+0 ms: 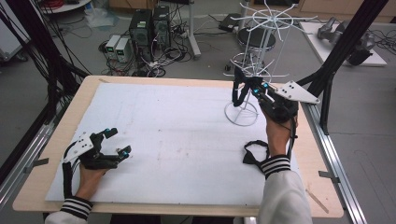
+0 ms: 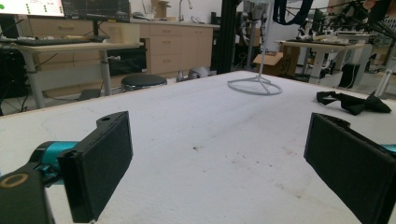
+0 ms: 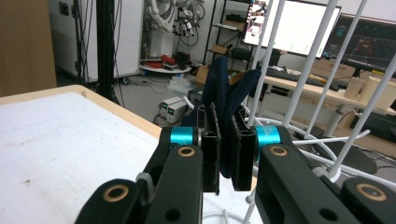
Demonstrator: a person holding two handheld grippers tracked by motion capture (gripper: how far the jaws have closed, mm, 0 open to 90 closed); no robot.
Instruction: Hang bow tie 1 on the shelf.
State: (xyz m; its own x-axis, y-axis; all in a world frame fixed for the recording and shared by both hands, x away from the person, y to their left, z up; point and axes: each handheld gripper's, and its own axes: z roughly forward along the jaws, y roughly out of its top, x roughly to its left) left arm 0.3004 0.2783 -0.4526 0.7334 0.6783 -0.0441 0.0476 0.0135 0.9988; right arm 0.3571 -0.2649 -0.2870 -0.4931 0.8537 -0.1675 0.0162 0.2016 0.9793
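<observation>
A white wire rack point(image 1: 261, 56) stands on a round base at the table's far right. My right gripper point(image 1: 243, 84) is raised beside it and shut on a dark blue bow tie point(image 1: 239, 92) whose strap hangs in a loop below the jaws. In the right gripper view the dark cloth point(image 3: 227, 100) is pinched between the two pads, with white rack wires point(image 3: 289, 100) just to the right. A second black bow tie point(image 1: 254, 154) lies flat on the white mat near the right forearm. My left gripper point(image 1: 116, 142) rests low at the near left, open, nothing between its pads point(image 2: 100, 163).
The white mat point(image 1: 163, 140) covers most of the wooden table point(image 1: 42, 186). Black frame posts point(image 1: 343, 46) rise at the right edge. In the left gripper view the rack's base ring point(image 2: 254, 86) and the lying bow tie point(image 2: 352, 102) sit far ahead.
</observation>
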